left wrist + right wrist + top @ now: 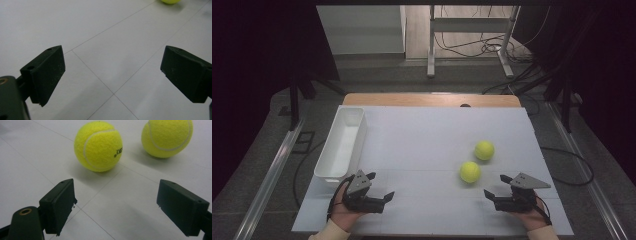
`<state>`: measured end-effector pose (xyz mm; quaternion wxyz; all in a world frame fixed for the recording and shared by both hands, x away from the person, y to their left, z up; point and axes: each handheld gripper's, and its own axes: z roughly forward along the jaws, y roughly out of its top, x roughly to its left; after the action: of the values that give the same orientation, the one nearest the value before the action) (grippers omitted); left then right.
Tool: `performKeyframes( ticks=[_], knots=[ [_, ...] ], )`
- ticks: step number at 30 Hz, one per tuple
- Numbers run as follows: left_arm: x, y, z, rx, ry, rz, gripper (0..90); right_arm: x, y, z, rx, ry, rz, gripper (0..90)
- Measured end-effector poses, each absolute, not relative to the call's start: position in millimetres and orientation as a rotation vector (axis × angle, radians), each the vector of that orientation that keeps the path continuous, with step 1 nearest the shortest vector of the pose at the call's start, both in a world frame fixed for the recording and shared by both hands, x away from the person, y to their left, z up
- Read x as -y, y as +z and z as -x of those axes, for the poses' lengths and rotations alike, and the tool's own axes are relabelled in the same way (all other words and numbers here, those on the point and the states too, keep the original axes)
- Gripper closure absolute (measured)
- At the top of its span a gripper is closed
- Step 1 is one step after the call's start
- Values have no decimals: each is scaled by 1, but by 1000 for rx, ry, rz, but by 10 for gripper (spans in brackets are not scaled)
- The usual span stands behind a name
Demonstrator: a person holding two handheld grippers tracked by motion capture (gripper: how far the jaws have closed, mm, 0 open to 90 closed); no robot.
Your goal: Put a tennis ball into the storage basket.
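We hold the right gripper [116,205] low over the white table [422,135] with its fingers [58,205] spread wide and empty, the nearer tennis ball [98,146] lying just ahead of the left finger and the second tennis ball [167,137] beyond it, ahead of the right finger, the two balls close but apart. Nothing stands between these fingers and the nearer ball. Our left gripper [112,75] is likewise open over bare table, a ball [170,1] far ahead of its right finger, and the white bin [343,142] sits just beyond it in the high view.
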<state>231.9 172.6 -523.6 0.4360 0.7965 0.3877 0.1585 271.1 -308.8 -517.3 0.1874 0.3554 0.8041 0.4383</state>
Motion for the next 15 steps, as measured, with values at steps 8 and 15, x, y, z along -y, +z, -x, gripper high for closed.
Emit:
performKeyframes(
  ticks=[8, 15],
  knots=[
    [-172, -525, -232, -971, 390, -1986, 63, 310, -517, -270, -2265, 1234, -989, 157],
    [-174, -525, -232, -973, 386, -1984, 63, 310, -518, -271, -2266, 1216, -995, 158]
  ],
)
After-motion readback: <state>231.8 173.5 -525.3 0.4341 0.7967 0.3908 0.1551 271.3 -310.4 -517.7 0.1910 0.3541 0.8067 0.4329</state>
